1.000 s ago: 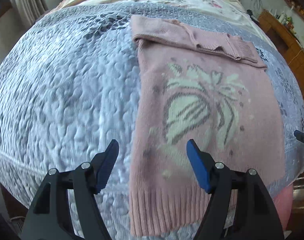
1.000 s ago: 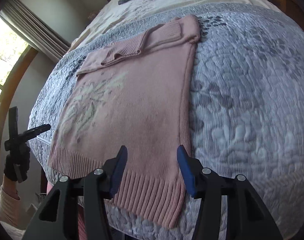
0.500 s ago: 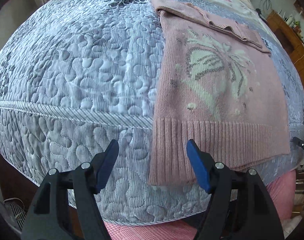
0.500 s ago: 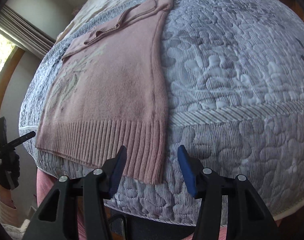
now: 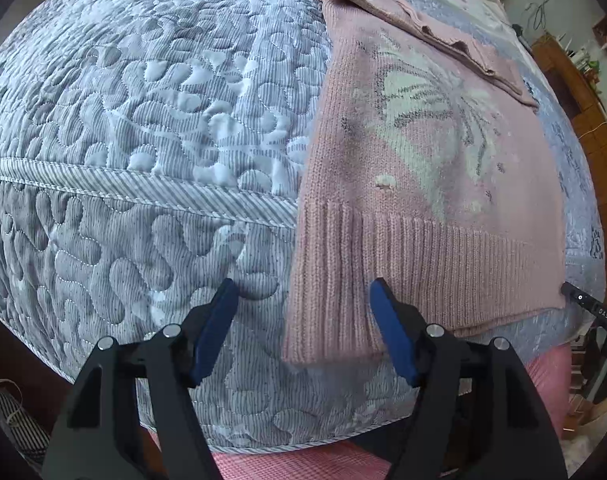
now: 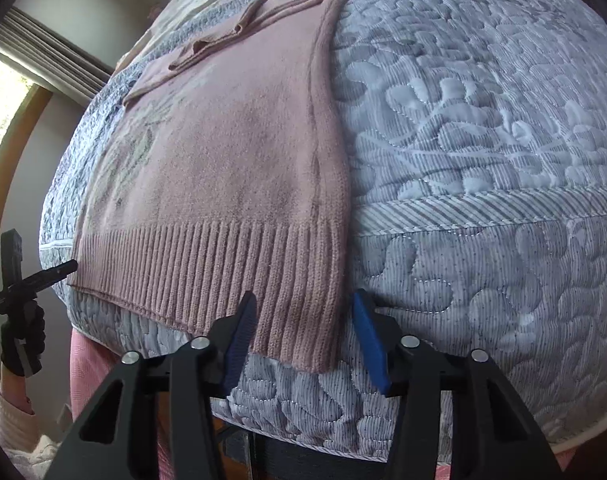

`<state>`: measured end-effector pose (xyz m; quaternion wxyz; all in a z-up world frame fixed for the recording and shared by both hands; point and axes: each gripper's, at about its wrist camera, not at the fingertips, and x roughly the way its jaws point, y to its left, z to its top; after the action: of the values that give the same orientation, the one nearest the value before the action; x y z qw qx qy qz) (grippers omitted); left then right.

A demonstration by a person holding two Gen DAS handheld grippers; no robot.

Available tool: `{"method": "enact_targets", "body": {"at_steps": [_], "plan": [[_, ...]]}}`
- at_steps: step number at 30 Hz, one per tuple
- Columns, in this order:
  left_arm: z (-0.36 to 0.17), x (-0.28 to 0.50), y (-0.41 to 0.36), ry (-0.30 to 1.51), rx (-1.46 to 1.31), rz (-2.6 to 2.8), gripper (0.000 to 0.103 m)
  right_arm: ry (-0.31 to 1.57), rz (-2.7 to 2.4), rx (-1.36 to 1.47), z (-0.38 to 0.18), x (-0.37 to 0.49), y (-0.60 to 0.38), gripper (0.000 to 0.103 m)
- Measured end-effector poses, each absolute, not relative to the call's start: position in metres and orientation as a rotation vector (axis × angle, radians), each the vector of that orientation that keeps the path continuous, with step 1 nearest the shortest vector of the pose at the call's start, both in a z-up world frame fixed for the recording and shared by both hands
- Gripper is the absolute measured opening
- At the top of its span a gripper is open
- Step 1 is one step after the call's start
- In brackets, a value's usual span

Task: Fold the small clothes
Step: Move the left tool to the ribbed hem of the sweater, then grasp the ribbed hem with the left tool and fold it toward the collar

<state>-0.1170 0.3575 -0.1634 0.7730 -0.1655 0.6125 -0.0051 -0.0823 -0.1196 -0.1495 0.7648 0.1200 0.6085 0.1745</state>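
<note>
A pink knit sweater [image 5: 423,152] with a pale butterfly pattern lies flat on the bed, its sleeves folded across the top and its ribbed hem hanging over the mattress edge. My left gripper [image 5: 303,328] is open, its blue fingers straddling the hem's left corner without touching it. In the right wrist view the same sweater [image 6: 231,168] fills the left half. There my right gripper [image 6: 305,338] is open around the hem's right corner, the cloth lying between the two fingers. Each gripper shows small at the edge of the other's view.
The grey quilted bedspread [image 5: 143,120] covers the mattress, with a corded seam [image 6: 483,208] along its edge. A pink checked fabric [image 5: 303,464] lies below. A wooden cabinet [image 5: 575,80] stands at the far right, and a window with a curtain [image 6: 43,56] at the left.
Both grippers have dropped back and down from over the sweater's body to its hem at the mattress edge. Both stay open.
</note>
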Motion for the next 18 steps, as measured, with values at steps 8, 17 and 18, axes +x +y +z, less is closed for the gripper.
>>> {"method": "enact_targets", "body": {"at_steps": [8, 17, 18], "plan": [[-0.168, -0.116, 0.347, 1.337, -0.362, -0.027, 0.062, 1.337, 0.391, 0.316, -0.156, -0.083, -0.120, 0.043], [-0.166, -0.107, 0.343, 1.328, -0.420, -0.074, 0.024, 1.352, 0.421, 0.371, -0.155, -0.082, -0.128, 0.012], [-0.165, -0.107, 0.343, 1.326, -0.425, -0.082, 0.019, 1.350, 0.429, 0.382, -0.154, -0.083, -0.129, 0.011]]}}
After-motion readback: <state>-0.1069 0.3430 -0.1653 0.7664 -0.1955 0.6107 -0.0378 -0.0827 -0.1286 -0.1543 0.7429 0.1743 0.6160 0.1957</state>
